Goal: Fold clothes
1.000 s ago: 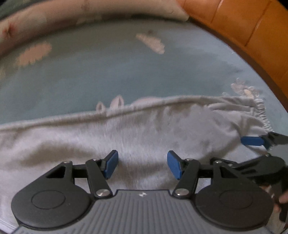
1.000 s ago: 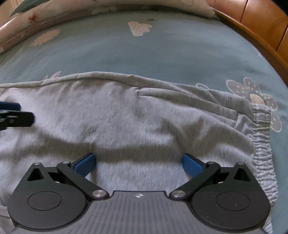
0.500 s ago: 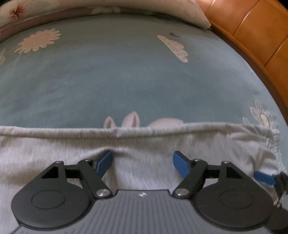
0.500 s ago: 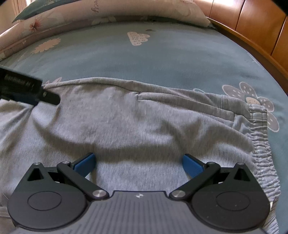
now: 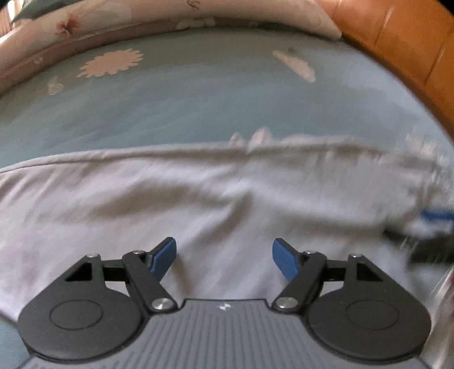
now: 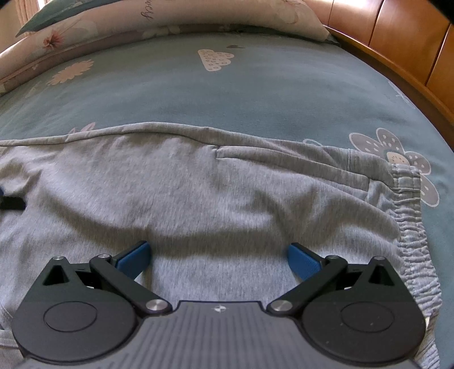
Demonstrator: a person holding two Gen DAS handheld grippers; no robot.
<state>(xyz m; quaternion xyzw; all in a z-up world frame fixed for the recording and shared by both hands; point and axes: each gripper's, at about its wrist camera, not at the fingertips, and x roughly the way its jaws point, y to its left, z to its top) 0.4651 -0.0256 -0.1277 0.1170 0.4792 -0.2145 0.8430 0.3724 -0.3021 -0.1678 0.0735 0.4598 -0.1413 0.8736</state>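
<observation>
A bed (image 6: 283,93) fills both views, covered by a grey-blue sheet (image 5: 198,102) printed with pale flowers and clouds. A wooden headboard (image 6: 397,31) of orange-brown panels curves along the right side, and a pink flowered pillow (image 6: 176,17) lies across the far end of the bed.

Grey sweatpants (image 6: 212,198) are spread flat on the sheet, running from the left edge of the right wrist view to the gathered elastic waistband (image 6: 411,227) at the right. A pocket seam shows near the upper edge of the fabric, and soft creases cross the middle. In the left wrist view the same sweatpants (image 5: 170,204) appear blurred, with their far hem forming a long line across the sheet.

The right gripper (image 6: 218,258) hangs over the sweatpants with its jaws spread wide; the blue pads (image 6: 133,259) sit well apart with only flat cloth below them, nothing pinched. The left gripper (image 5: 224,257) is likewise over the grey cloth, jaws parted and gripping nothing; its blue pads (image 5: 163,257) show no fabric caught between them. A blurred blue tip of the right gripper shows at the right edge of the left wrist view.
</observation>
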